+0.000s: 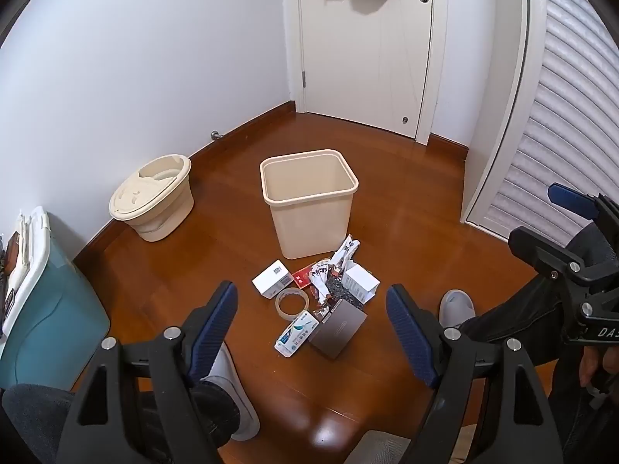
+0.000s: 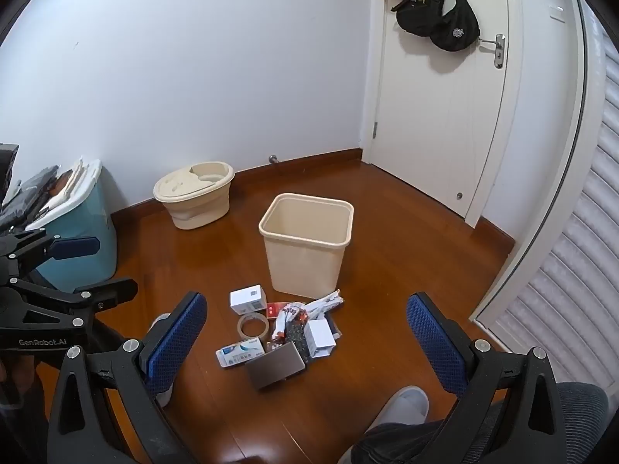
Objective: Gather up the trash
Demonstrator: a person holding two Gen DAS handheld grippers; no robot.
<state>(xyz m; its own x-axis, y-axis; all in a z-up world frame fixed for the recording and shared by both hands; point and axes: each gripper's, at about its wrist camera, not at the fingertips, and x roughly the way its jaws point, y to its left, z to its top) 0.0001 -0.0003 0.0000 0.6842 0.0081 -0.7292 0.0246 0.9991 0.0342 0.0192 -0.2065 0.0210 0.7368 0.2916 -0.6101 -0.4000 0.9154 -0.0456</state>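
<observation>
Both grippers were up in the air, well above the floor [image 1: 216,232], nothing held.

Left gripper [image 1: 311,321]: fingers [image 1: 214,317] spread wide, empty. Trash pile [image 1: 321,294] sat in the lower centre of the left wrist frame, straight ahead between the two fingers and below them. Right gripper [image 2: 305,332]: fingers [image 2: 435,336] also wide apart, empty; the pile was again lower centre, ahead and down. My read: neither hand was clearly nearer, both well apart from the pile.

Pile contents: white box [image 1: 272,281] at its left edge, tape roll [image 1: 292,301] just below it, blue-white packet [image 1: 296,333], grey flat box [image 1: 338,328] at the near edge, crumpled wrappers [image 1: 336,266] and a second white box [image 1: 361,281] at its right side. Items touched or overlapped.

Grey flat box lay tilted against its neighbours, long axis running diagonally, lower left to upper right in the right wrist frame. Probably the easiest first pick, being nearest.

Bin [image 1: 309,201] stood upright, open and empty-looking, centre frame, just beyond the pile; wrappers nearly touched its base.

Pose: both grippers pitched forward-down, side by side, the right one visible at the right edge of the left frame. Next move would need a descent forward.
</observation>
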